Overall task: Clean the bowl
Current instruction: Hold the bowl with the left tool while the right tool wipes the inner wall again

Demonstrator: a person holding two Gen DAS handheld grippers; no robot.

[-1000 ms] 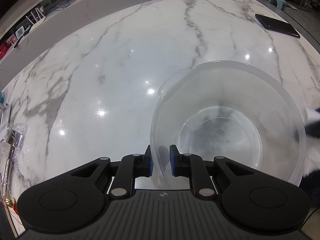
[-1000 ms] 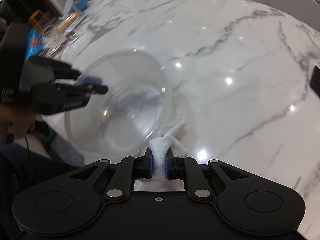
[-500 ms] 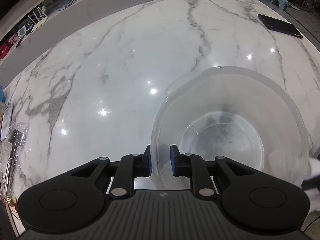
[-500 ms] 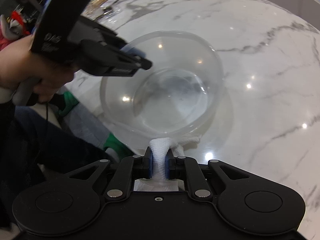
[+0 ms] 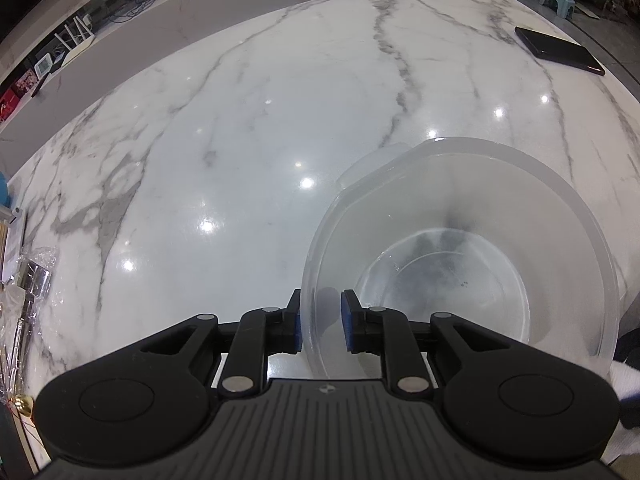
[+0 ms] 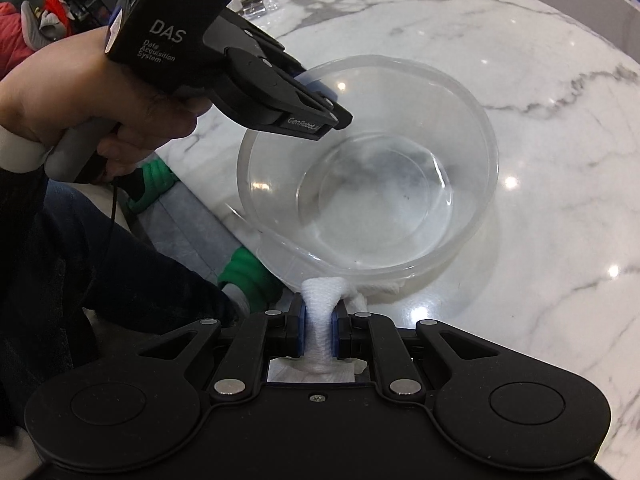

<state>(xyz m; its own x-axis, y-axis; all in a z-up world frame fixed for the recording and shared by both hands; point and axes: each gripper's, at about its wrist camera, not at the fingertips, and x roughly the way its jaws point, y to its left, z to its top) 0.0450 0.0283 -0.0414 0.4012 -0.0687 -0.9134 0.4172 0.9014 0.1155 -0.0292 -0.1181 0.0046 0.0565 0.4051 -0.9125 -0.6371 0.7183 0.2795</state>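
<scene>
1. Two grippers show: the left gripper has its two blue-padded fingers astride the near rim of the bowl, one finger outside the wall and one inside, clamped on it.
2. One clear plastic bowl sits just ahead and to the right of the left gripper's fingers, tilted, its base over the marble table near the table's edge.
3. One dark smear marks the bowl's inner bottom, with a few small specks beside it.
4. In the right wrist view, the right gripper is closed on one white cloth, which is squeezed between its two blue pads.
5. That cloth's free end reaches forward and touches the near outer wall of the bowl, partly under its rim.
6. One hand holds the left gripper, up and to the left of the right gripper.
7. One black flat device lies far ahead and to the right of the left gripper, well apart from the bowl.
8. One crinkled clear wrapper with a metal piece lies to the far left of the left gripper.
</scene>
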